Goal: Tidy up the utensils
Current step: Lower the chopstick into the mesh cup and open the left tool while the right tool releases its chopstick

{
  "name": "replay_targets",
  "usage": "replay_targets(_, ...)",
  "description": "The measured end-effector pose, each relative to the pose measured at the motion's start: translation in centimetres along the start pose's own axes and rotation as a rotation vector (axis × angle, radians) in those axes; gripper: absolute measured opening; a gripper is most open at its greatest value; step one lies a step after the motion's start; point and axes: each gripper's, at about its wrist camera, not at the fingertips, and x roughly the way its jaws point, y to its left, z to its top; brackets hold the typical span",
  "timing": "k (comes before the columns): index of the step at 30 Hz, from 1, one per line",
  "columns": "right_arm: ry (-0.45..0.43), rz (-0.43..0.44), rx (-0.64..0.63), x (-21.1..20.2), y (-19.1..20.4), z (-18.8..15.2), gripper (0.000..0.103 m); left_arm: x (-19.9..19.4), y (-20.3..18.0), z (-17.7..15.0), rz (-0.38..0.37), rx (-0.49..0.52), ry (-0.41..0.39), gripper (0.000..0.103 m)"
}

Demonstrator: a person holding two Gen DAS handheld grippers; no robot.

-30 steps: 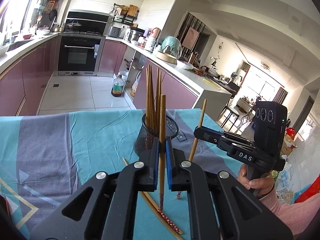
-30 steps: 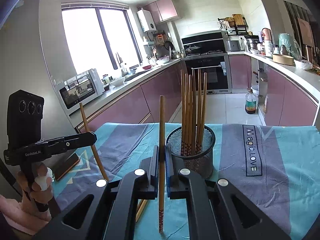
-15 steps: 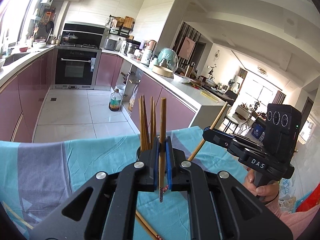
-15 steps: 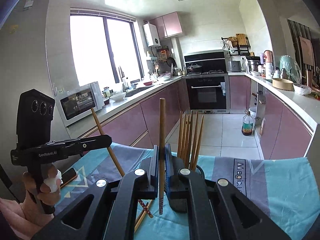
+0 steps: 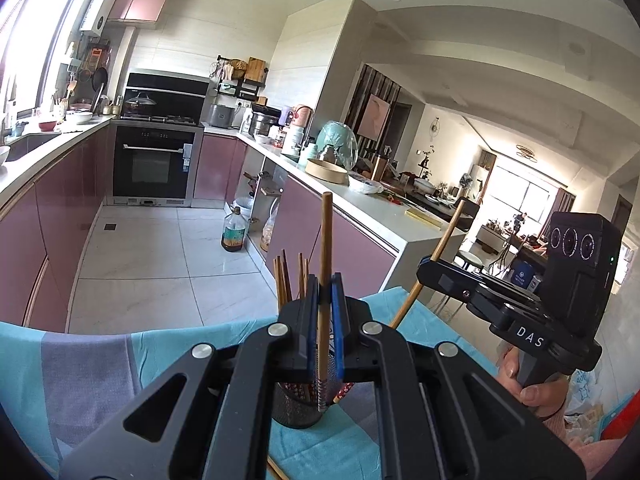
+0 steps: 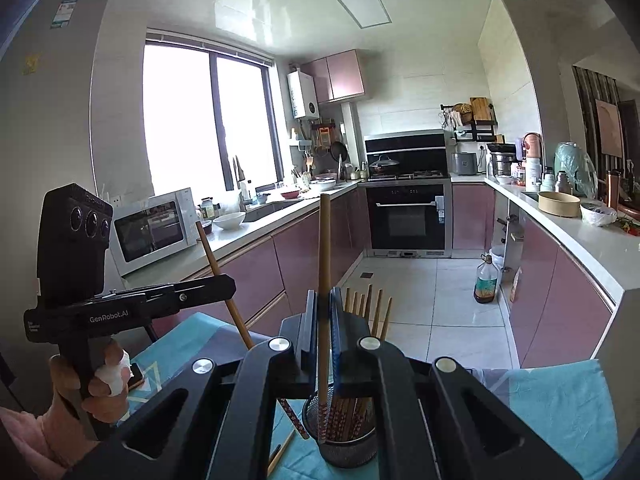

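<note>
Each hand-held gripper is clamped on a single chopstick, both poised over the black mesh holder (image 6: 344, 436) that stands on the bench (image 6: 560, 404) under its teal and grey cloth. The left hand-held gripper (image 5: 325, 324) pinches its chopstick (image 5: 325, 264) upright between the blue pads, with the patterned tip hanging at the holder's mouth (image 5: 298, 408); in the right wrist view this same stick slants down towards the rim. The right hand-held gripper (image 6: 323, 334) likewise grips its own chopstick (image 6: 323, 272) vertically, and the lower end looks to be just inside or at the rim of the holder, though the exact depth cannot be told. By my reading the job is well along: a bundle of chopsticks (image 6: 370, 310) already stands in the holder, and these two are at the point of release. What is left, as far as shows, is at least one loose chopstick (image 6: 282, 452) lying on the cloth beside the holder, with another end just visible at the bottom of the left wrist view (image 5: 276, 470); more may lie hidden beneath the gripper bodies. For room, the holder's opening is small and partly filled, and the two grippers crowd it from either side, so they probably want lowering one after the other. The far edge of the bench lies close behind the holder, with open floor beyond, so a tipped holder could spill that way.
</note>
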Motion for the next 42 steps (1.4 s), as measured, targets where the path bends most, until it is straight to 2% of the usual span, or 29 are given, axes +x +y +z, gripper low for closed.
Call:
replay_targets(6, 0.004, -0.029, -0.002, 1.2, -0.5, 0.1, 0.005, 1.0, 0.0, 0.6, 0.003, -0.005, -0.003, 0.007)
replay_targets(13, 0.052, -0.059, 0.003, 3.0, -1.4, -0.9, 0.005, 1.5, 0.2, 0.6, 0.021, -0.012, -0.015, 0.007)
replay_targets(23, 0.097, -0.061, 0.022, 4.1, -2.0, -2.0, 0.005, 1.8, 0.5, 0.7, 0.025, -0.038, 0.001, 0.007)
replay_targets(28, 0.129, -0.060, 0.013, 4.6, -2.1, -2.1, 0.005, 2.5, 0.5, 0.4, 0.021, -0.006, 0.059, 0.007)
replay_targets(34, 0.220, -0.065, 0.006, 6.4, -2.1, -3.0, 0.005, 4.6, -0.5, -0.6, 0.031, 0.085, 0.207, 0.007)
replay_targets(42, 0.307, -0.092, 0.019, 8.9, -2.6, -4.3, 0.006, 8.6, -0.3, -2.0, 0.069, 0.100, 0.308, 0.007)
